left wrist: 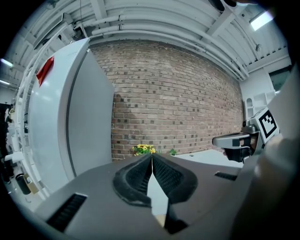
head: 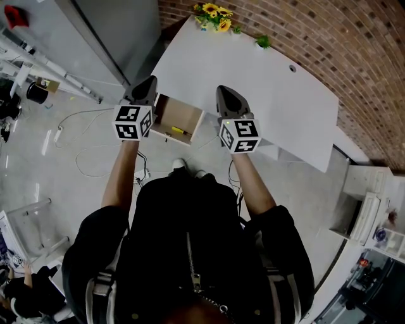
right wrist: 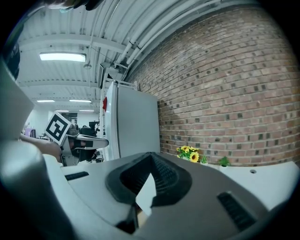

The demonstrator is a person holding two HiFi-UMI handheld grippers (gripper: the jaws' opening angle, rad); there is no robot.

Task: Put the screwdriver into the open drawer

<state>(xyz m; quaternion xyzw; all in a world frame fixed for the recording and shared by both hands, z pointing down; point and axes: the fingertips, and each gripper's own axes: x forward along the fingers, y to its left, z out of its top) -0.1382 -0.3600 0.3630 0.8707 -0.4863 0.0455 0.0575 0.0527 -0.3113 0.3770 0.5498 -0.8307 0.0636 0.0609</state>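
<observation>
Below the white desk (head: 272, 82), a wooden drawer (head: 190, 111) stands pulled open. A small yellow screwdriver (head: 178, 131) lies on its floor. My left gripper (head: 149, 81) is held up over the drawer's left side, its jaws pressed together and empty. My right gripper (head: 222, 89) is level with it, just right of the drawer, also shut on nothing. In the left gripper view, the black pads (left wrist: 140, 177) meet at a point, and the same shows in the right gripper view (right wrist: 161, 176). Neither gripper view shows the drawer or the screwdriver.
A pot of yellow flowers (head: 214, 16) and a small green plant (head: 262, 42) stand at the desk's far edge against the brick wall (head: 329, 44). A tall white cabinet (left wrist: 61, 117) stands to the left. Cables (head: 88, 155) trail over the grey floor.
</observation>
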